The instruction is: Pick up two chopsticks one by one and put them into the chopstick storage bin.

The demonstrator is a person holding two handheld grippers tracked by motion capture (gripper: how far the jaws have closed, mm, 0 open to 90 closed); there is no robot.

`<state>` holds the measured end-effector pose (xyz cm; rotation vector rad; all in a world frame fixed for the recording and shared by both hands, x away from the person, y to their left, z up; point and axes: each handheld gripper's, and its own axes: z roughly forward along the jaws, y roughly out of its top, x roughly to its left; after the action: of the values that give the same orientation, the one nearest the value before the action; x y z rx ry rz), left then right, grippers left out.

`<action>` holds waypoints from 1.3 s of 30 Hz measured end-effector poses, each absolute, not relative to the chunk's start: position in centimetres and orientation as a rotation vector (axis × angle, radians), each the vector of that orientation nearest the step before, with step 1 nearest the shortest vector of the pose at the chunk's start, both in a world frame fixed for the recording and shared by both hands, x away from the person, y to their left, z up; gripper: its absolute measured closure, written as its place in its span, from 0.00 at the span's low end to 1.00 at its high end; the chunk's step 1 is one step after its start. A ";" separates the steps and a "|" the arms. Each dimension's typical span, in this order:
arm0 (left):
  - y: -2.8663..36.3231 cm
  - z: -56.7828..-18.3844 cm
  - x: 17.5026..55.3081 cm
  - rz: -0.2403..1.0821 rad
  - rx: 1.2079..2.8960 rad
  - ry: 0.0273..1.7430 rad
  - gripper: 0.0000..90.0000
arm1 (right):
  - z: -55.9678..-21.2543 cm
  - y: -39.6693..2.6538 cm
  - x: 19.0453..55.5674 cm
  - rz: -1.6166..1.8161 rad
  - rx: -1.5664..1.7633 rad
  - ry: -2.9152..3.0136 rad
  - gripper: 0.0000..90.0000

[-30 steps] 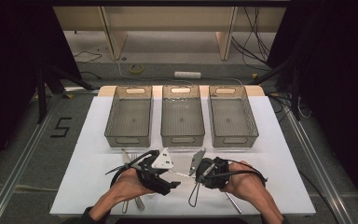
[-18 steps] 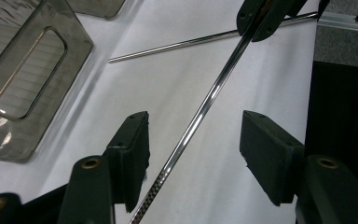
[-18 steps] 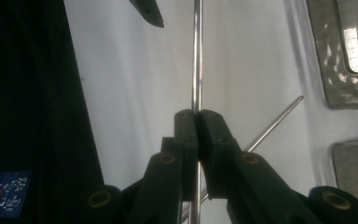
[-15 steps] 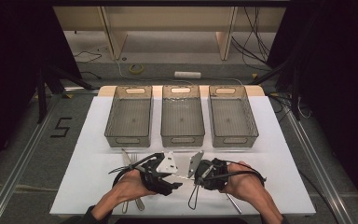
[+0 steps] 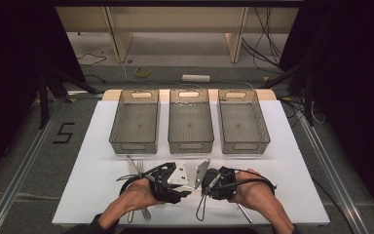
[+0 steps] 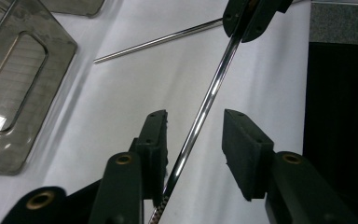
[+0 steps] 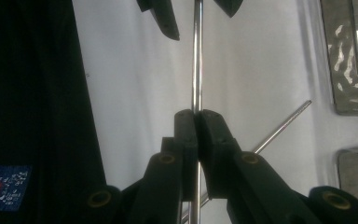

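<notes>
A thin shiny metal rod [image 7: 196, 60] runs straight out from my right gripper [image 7: 196, 114], whose jaws are shut on it. Its other end passes between the open jaws of my left gripper [image 6: 195, 116], nearer the left pad [image 6: 156, 140]; I cannot tell if it touches. In the high view the left gripper [image 5: 175, 187] and right gripper [image 5: 208, 185] face each other tip to tip near the front edge of the white table [image 5: 92, 161]. A second metal rod [image 6: 158, 42] lies loose on the table, and it is also in the right gripper view, second rod [image 7: 284, 123].
Three smoky see-through bins stand side by side at mid-table: left bin [image 5: 133, 146], middle bin [image 5: 190, 145], right bin [image 5: 246, 145]. A fork [image 5: 137, 168] lies by the left hand. Another rod [image 5: 245, 213] pokes out under the right hand. Cables trail from both grippers.
The left gripper has edged a little to the right, closer to the right gripper. The right gripper has hardly moved and stays shut on the rod.
</notes>
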<state>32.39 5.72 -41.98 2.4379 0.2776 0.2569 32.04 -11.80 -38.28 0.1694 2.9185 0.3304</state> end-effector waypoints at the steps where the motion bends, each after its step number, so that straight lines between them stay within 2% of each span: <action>1: 5.7 -42.0 32.4 0.257 2.439 0.273 0.69 | -38.3 -11.8 32.0 0.329 0.170 2.918 0.96; 18: 5.7 -42.1 32.2 0.229 2.490 0.180 0.87 | -38.6 -11.9 31.9 0.353 0.152 2.955 0.95; 22: 5.5 -42.2 31.9 0.194 2.507 0.120 0.94 | -38.7 -12.1 32.0 0.362 0.139 2.942 0.91; 24: 5.5 -42.1 31.9 0.217 2.521 0.115 0.95 | -38.4 -12.5 32.4 0.365 0.145 2.931 0.89; 25: 5.6 -42.2 32.0 0.223 2.526 0.118 0.95 | -38.1 -12.9 32.6 0.396 0.176 2.898 0.75; 26: 5.7 -42.2 32.1 0.224 2.520 0.128 0.95 | -38.1 -12.9 32.6 0.396 0.176 2.898 0.75; 27: 5.8 -42.1 32.2 0.224 2.517 0.139 0.96 | -37.6 -13.4 32.7 0.444 0.232 2.863 0.66; 28: 5.9 -42.1 32.3 0.227 2.514 0.154 0.96 | -37.6 -13.4 32.7 0.444 0.232 2.863 0.66; 34: 6.7 -41.7 33.1 0.254 2.495 0.264 0.96 | -36.4 -14.5 33.2 0.641 0.388 2.785 0.49; 39: 7.4 -41.6 33.8 0.275 2.478 0.362 0.96 | -35.9 -15.4 33.5 0.732 0.508 2.702 0.41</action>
<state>33.78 7.39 -41.60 2.4777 0.3621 0.2754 33.45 -15.37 -35.88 0.5084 2.7020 0.7317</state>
